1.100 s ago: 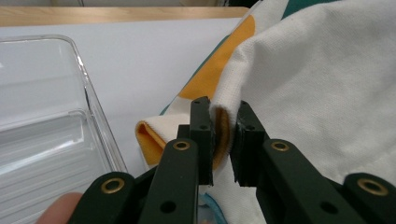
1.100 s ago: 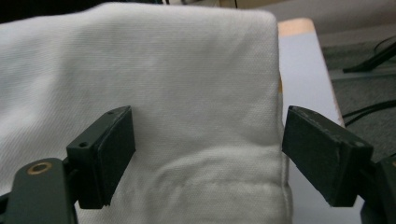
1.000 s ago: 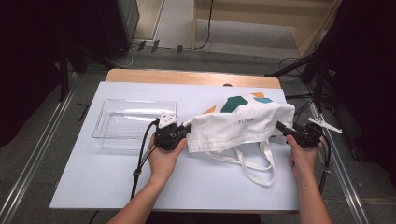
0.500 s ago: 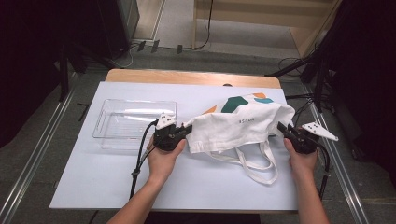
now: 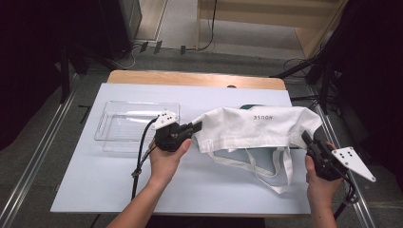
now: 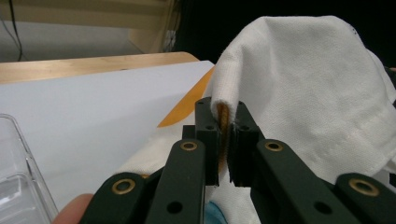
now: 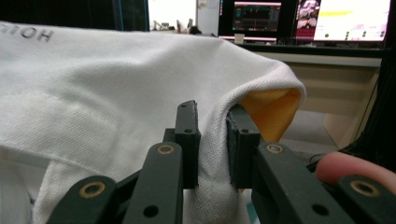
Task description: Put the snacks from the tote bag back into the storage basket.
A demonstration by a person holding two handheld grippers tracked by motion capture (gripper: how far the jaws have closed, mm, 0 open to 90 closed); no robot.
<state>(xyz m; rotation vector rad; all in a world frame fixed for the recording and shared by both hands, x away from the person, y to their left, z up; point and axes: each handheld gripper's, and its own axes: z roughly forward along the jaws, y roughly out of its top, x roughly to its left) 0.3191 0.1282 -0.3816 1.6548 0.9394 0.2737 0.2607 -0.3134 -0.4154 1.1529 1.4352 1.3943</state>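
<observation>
One white tote bag (image 5: pixel 254 128) hangs stretched between the two tongs above the desk (image 5: pixel 95 180), its long axis running across the desk from the person's left to right; its printed lettering reads upside down from the high view, and its two straps (image 5: pixel 280 166) droop toward the person's edge. The left tongs (image 5: pixel 192 127) are clamped narrow on the bag's left corner, where the left gripper view shows a fold of cloth with an orange lining pinched between the pads. The right tongs (image 5: pixel 304 137) have just been closing and now grip the right corner, cloth pressed between the pads in the right gripper view. Against the earlier frames, the bag is lifted off the desk and pulled longer, and the right hand sits farther out and nearer the person. One clear plastic tray (image 5: pixel 135 124) lies on the desk left of the bag. Count: one bag, two straps, one tray, two tongs.
</observation>
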